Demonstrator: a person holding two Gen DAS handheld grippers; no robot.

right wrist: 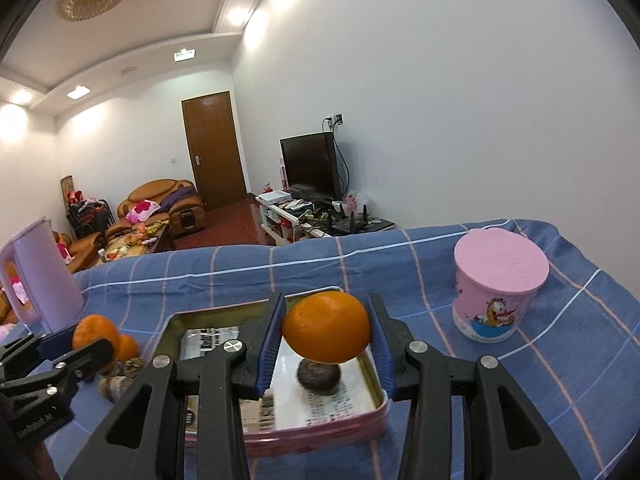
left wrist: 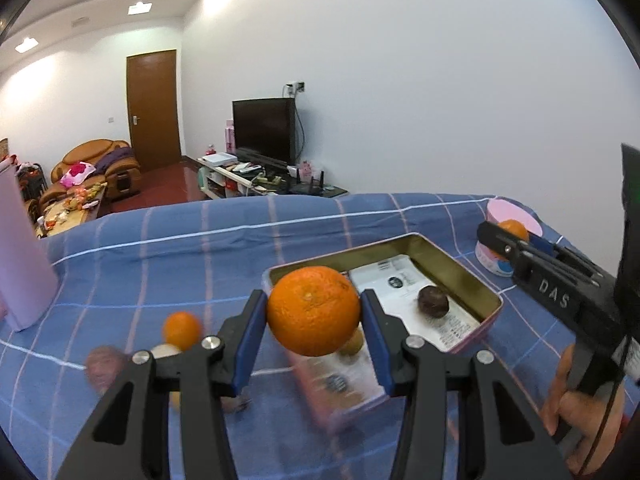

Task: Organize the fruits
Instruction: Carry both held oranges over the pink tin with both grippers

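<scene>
Oranges are mid-transfer: at nine o'clock the left gripper clamps a large orange; at three o'clock the right gripper grips a second orange over the tin. Next, probably lowering beside the dark fruit. Right gripper reads "DAS".

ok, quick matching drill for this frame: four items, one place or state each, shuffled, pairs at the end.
Items:
1. dark round fruit
2. pink cup
3. orange
4. pink jug

Places or states:
A. lidded, standing right of the tin
B. held in the left hand-held gripper
C. lying inside the tin
D. standing at the cloth's left edge

Pairs: 1-C, 2-A, 3-B, 4-D
</scene>
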